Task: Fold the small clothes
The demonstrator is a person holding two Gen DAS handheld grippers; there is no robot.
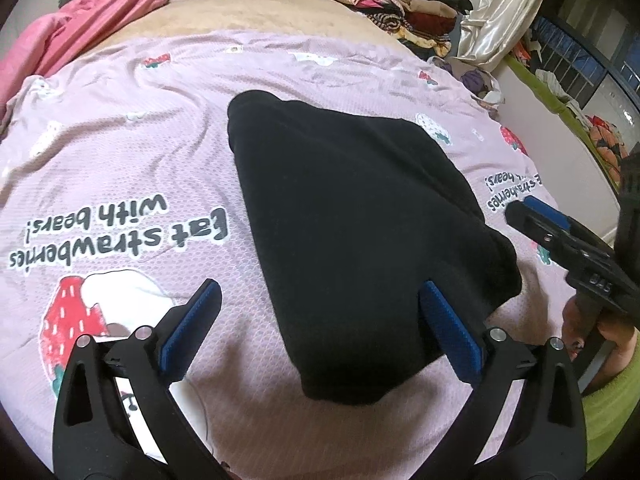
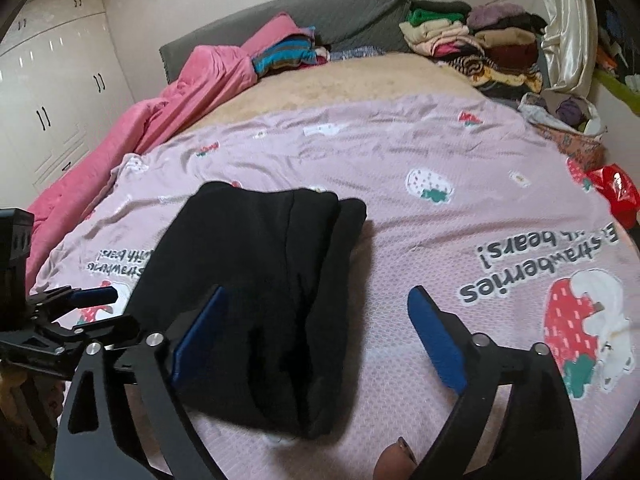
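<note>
A folded black garment [image 1: 352, 216] lies flat on the pink strawberry-print sheet [image 1: 120, 152]. It also shows in the right wrist view [image 2: 260, 288]. My left gripper [image 1: 320, 300] is open and empty, hovering over the garment's near end. My right gripper [image 2: 316, 312] is open and empty above the garment's near right part. The right gripper also shows at the right edge of the left wrist view [image 1: 536, 216]. The left gripper shows at the left edge of the right wrist view [image 2: 96, 296].
A pink duvet [image 2: 168, 104] lies bunched at the left. Stacks of folded clothes [image 2: 472, 40] sit at the bed's far right by the grey headboard [image 2: 320, 12]. A red bag [image 2: 612, 188] lies at the right edge. White wardrobes [image 2: 48, 80] stand at the left.
</note>
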